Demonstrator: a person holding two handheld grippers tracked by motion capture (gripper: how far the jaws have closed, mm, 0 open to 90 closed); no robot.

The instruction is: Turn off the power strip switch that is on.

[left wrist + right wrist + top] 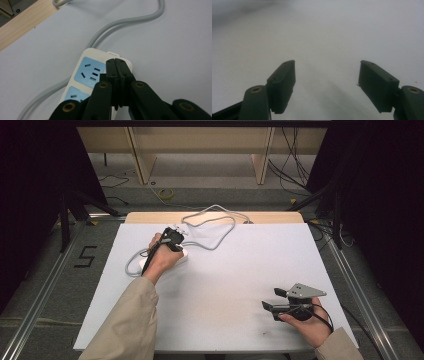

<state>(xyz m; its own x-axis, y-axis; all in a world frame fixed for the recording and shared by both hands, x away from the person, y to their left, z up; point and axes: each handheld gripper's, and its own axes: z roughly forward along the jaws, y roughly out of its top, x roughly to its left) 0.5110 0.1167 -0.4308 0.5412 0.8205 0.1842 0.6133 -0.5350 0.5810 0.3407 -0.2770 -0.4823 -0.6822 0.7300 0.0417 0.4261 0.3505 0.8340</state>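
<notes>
Left claw (117, 65): black two-jaw claw, its jaws pressed together with barely a slit between them and nothing caught in that slit; seen from its own camera the tips hang over the end of the power strip, at the corner beside the top socket. Whether the tips actually touch the casing cannot be told.
Left claw, high view (172, 239): held in the person's left hand (159, 260) at the far left part of the counter, pointing away from the person, right above the strip.
Power strip (88, 75): cream-white plastic block with pale blue socket faces, lying flat on the counter; two socket panels are visible, the nearer one partly hidden behind the jaws.
Cord (120, 23): thick grey round cable leaving the strip's far end, curving in loops across the counter towards its far wooden edge.
Right claw (327, 87): black jaws spread wide apart, holding nothing, only bare counter surface between them.
Right claw, high view (272, 299): held in the right hand (310, 325) at the near right corner, pointing left, well apart from the strip.
Counter (240, 285): flat pale grey-white sheet over a light wooden top.
</notes>
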